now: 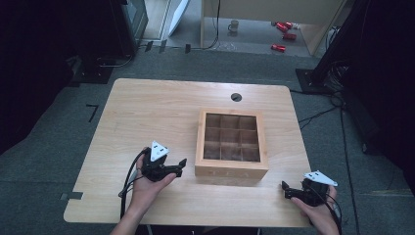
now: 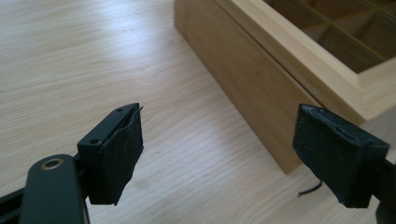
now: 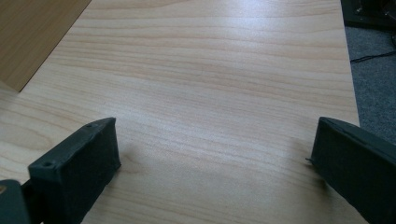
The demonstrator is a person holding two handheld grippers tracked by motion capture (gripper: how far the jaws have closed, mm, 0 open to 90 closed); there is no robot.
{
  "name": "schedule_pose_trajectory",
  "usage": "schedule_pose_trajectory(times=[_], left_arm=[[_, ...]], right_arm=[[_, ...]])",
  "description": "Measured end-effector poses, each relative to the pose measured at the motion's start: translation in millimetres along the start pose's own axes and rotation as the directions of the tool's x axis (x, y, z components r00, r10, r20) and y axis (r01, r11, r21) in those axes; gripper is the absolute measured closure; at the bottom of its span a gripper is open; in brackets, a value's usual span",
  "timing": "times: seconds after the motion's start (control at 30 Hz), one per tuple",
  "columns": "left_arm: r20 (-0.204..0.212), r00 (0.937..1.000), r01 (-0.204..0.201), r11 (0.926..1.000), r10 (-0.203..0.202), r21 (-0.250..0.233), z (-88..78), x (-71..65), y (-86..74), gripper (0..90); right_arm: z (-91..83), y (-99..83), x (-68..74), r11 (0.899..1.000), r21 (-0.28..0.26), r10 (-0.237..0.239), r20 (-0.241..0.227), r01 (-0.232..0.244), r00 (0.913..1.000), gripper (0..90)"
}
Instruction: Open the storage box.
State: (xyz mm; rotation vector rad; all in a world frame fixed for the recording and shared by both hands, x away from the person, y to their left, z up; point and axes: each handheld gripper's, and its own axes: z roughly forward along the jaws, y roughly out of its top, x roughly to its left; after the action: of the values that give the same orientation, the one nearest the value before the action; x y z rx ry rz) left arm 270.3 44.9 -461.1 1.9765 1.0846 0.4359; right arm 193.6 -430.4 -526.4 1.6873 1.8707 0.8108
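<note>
Left gripper (image 1: 182, 165) pointing at wooden box (image 1: 231, 170), jaws apart

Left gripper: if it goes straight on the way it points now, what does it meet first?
Likely the near side wall of the wooden box. The left gripper is open with nothing between its fingers, only bare table before the box, though depth is hard to judge.

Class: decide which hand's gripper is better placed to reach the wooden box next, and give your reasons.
Left. The left gripper sits just beside the box, jaws open and aimed at its near corner. The right gripper lies farther off near the table edge, open over bare wood.
</note>
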Motion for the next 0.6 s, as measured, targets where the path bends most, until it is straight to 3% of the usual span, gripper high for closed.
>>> schedule_pose_trajectory(times=[0.1, 0.17, 0.2, 0.23, 0.3, 0.47, 0.6], left_arm=[[0.046, 0.9984, -0.035, 0.9994, 0.034, 0.003, -1.2, -8.8, -3.4, 17.0], [0.085, 0.9959, -0.031, 0.9995, 0.031, 0.003, -1.5, -12.6, -6.7, 17.2], [0.085, 0.9959, -0.031, 0.9995, 0.031, 0.003, -1.5, -12.6, -6.7, 17.2], [0.116, 0.9929, -0.029, 0.9996, 0.028, 0.002, -0.7, -15.7, -8.5, 17.4], [0.145, 0.9886, -0.042, 0.9991, 0.040, 0.005, 1.4, -20.1, -9.4, 17.5], [0.158, 0.9853, -0.069, 0.9973, 0.065, 0.023, 7.3, -28.5, -10.2, 22.7], [0.152, 0.9853, -0.086, 0.9957, 0.079, 0.037, 11.9, -33.8, -10.2, 29.8]], right_arm=[[0.4, 0.3, -0.2, 1.000, 0.004, -0.010, -0.008, 0.010, 0.9999, 0.0], [0.0, -0.1, -0.9, 1.000, 0.004, -0.024, -0.019, 0.024, 0.9995, 0.0], [0.0, -0.1, -0.9, 1.000, 0.004, -0.024, -0.019, 0.024, 0.9995, 0.0], [-0.7, -0.2, -1.6, 0.999, 0.009, -0.036, -0.031, 0.037, 0.9988, 0.0], [-0.4, 1.1, -1.6, 1.000, 0.016, -0.012, -0.008, 0.012, 0.9999, 0.0], [2.2, 4.8, 2.9, 1.000, 0.018, 0.007, 0.027, -0.007, 0.9996, 0.0], [2.2, 7.6, 10.5, 1.000, 0.002, 0.020, 0.019, -0.020, 0.9996, 0.0]])
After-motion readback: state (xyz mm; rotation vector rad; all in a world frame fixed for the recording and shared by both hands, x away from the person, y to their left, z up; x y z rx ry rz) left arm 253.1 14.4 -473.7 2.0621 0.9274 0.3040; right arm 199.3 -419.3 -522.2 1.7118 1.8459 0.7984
